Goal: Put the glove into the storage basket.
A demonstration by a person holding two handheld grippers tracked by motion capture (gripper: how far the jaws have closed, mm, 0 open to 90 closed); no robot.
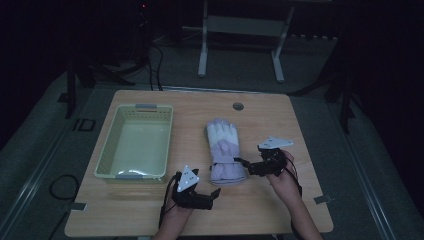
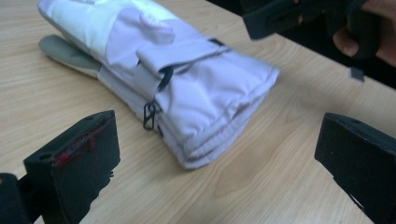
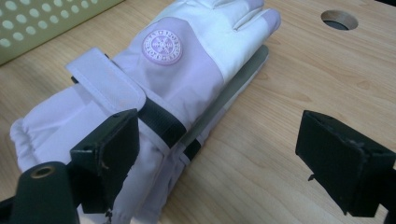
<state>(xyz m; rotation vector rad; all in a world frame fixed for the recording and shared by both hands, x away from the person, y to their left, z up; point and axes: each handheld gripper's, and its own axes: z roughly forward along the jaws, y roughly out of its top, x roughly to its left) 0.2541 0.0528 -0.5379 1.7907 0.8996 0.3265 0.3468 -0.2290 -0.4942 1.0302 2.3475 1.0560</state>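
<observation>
On the tabletop (image 1: 150,210), the green basket (image 1: 107,150) at left sat empty. Pale lilac gloves (image 1: 225,150) lay stacked mid-table, ungrasped. Both the left hand-held gripper (image 1: 214,195) and right hand-held gripper (image 1: 244,164) gaped beside the cuffs; seemingly everything remained undone.

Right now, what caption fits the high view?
Two open claws, left and right, near a lilac glove beside a green basket.

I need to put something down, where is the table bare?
Bare wood lies right of the glove up to the table edge, and along the far edge around the cable hole. It is crowded near the glove's cuff, by both grippers, and the basket takes the left.
</observation>
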